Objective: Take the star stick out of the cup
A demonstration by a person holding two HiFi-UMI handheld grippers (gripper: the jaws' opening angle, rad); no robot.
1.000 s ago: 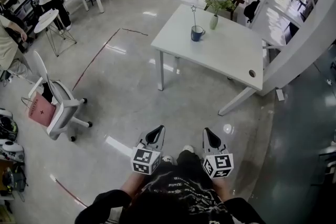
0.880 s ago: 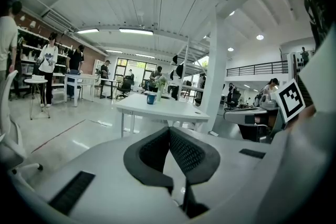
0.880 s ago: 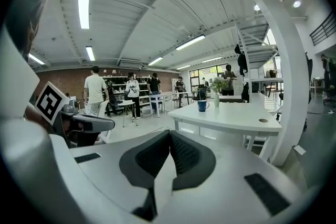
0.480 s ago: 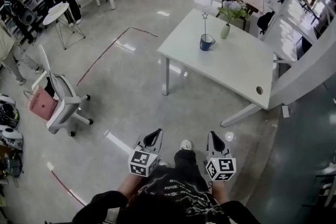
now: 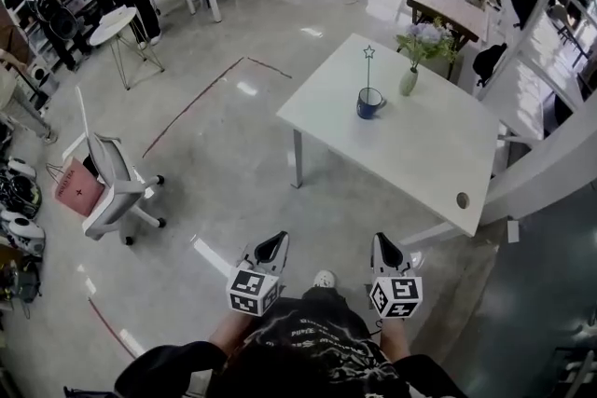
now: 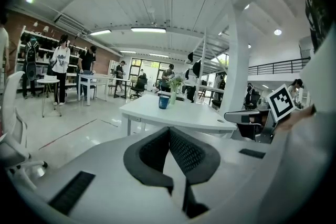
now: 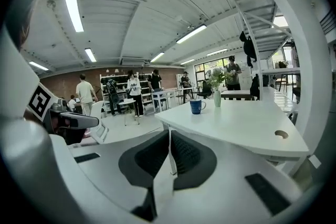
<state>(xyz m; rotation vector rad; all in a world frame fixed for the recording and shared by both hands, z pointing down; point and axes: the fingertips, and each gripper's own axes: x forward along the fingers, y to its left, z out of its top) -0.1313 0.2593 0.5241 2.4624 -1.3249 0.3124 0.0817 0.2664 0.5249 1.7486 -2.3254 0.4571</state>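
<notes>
Star stick stands upright in cup — left tongs clenched, right tongs opening, empty.

Both arms hang low before the body, side by side, pointing forward. On the left tool the jaws meet, empty. On the right tool they are opening a crack, nothing between them.

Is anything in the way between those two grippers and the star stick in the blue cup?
Nothing visible does. Only bare floor and table top lie between the left gripper, the right gripper and the star stick in its cup. The vase stands beside the cup, not in front. The right gripper's jaws are opening, empty.
</notes>
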